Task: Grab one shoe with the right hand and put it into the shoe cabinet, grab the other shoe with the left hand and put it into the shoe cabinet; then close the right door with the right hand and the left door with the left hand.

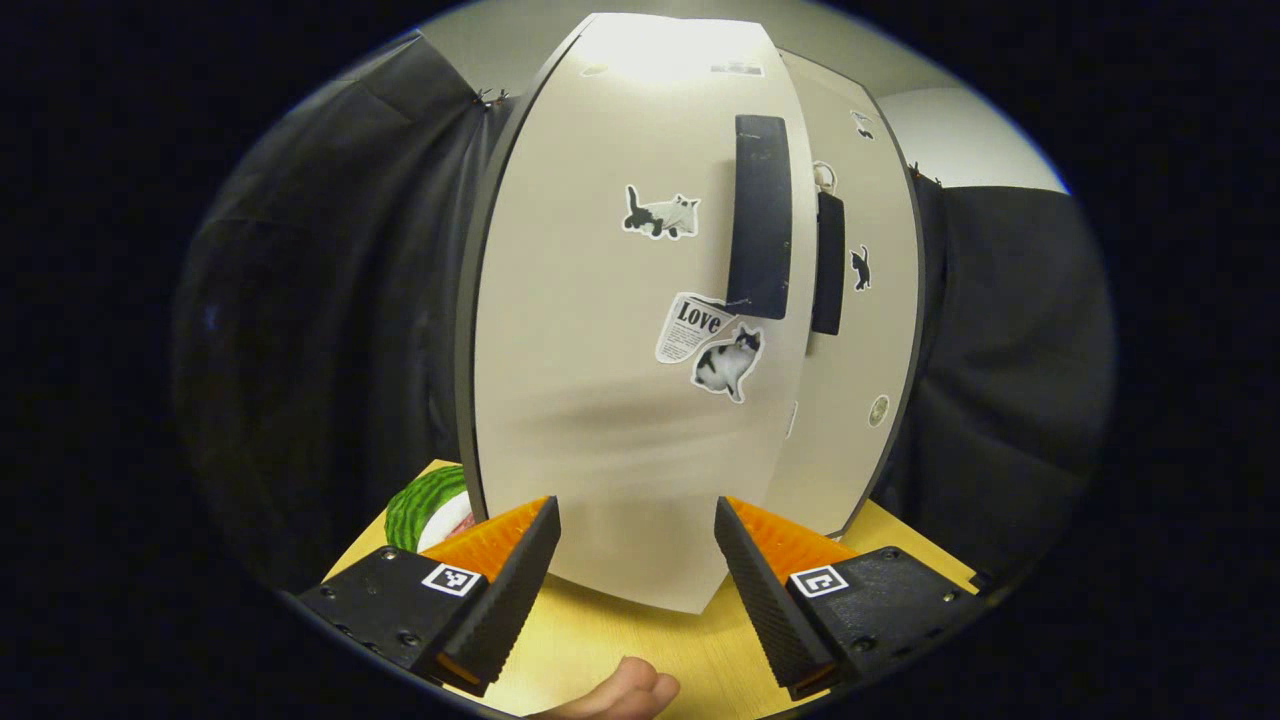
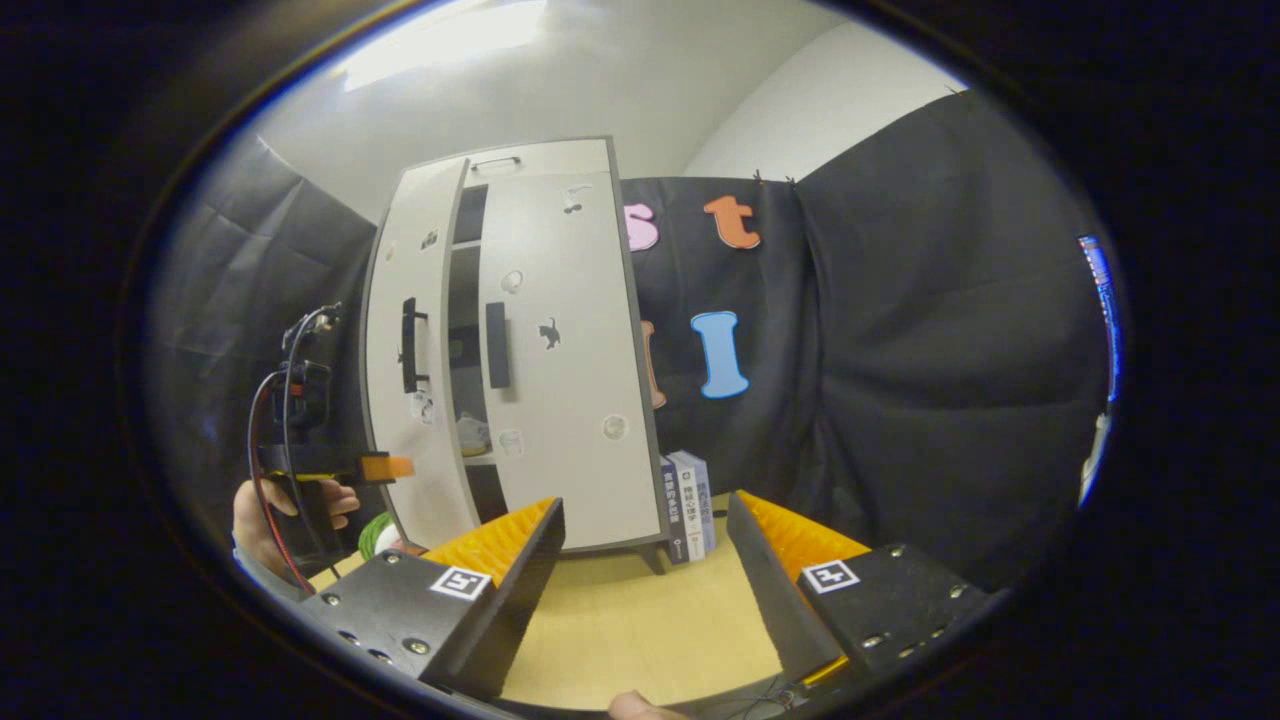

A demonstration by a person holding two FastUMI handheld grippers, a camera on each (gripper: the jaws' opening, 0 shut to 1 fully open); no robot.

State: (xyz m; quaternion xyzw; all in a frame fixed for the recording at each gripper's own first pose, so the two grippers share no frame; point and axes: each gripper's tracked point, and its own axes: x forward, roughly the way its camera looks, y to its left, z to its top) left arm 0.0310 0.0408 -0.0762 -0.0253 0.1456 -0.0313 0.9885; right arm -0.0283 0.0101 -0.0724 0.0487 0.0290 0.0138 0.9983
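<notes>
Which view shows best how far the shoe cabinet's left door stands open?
The right gripper view: the whole shoe cabinet shows, its left door ajar, a dark gap beside the right door. The left gripper view shows the left door close up, hiding the gap.

Shoe inside cabinet; books beside
</notes>
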